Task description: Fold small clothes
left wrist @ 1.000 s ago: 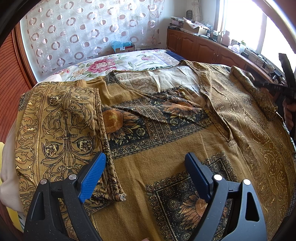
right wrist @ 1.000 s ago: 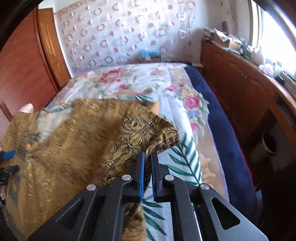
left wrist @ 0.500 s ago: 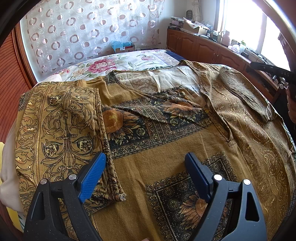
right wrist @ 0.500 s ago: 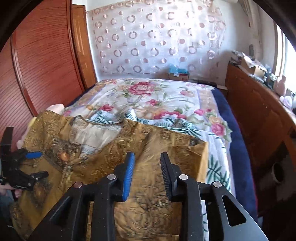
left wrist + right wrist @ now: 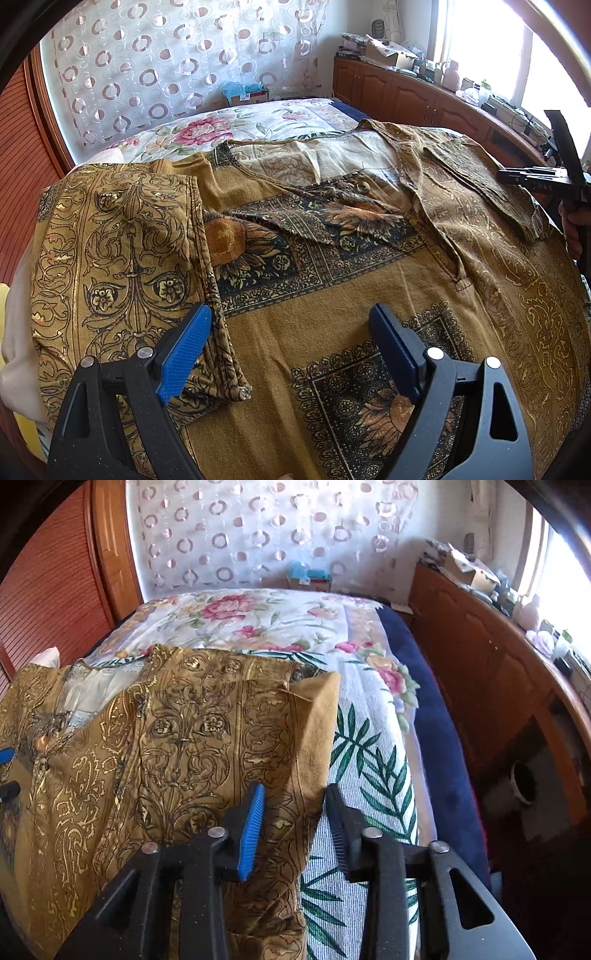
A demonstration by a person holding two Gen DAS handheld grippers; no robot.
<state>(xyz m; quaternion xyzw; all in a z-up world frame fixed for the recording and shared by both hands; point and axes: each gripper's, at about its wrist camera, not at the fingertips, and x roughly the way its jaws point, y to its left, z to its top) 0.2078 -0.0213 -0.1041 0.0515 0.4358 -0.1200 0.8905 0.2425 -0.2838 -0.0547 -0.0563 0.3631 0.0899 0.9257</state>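
A mustard-gold patterned shirt (image 5: 332,302) with dark sunflower panels lies spread on the bed. Its left sleeve (image 5: 122,258) is folded inward over the body. Its right sleeve (image 5: 236,731) lies folded inward over the body's right side. My left gripper (image 5: 291,347) is open and empty, hovering over the shirt's lower front. My right gripper (image 5: 295,823) is open and empty, just above the folded right sleeve's outer edge. It also shows in the left wrist view (image 5: 546,181) at the far right, held by a hand.
The bed has a floral and palm-leaf cover (image 5: 369,716) with a navy blanket edge (image 5: 439,738) on the right. Wooden cabinets (image 5: 491,686) with clutter run along the right wall. A circle-patterned curtain (image 5: 177,70) hangs behind.
My right gripper carried the right sleeve inward over the shirt, opened and let it go. The sleeve now lies flat. My left gripper has not moved.
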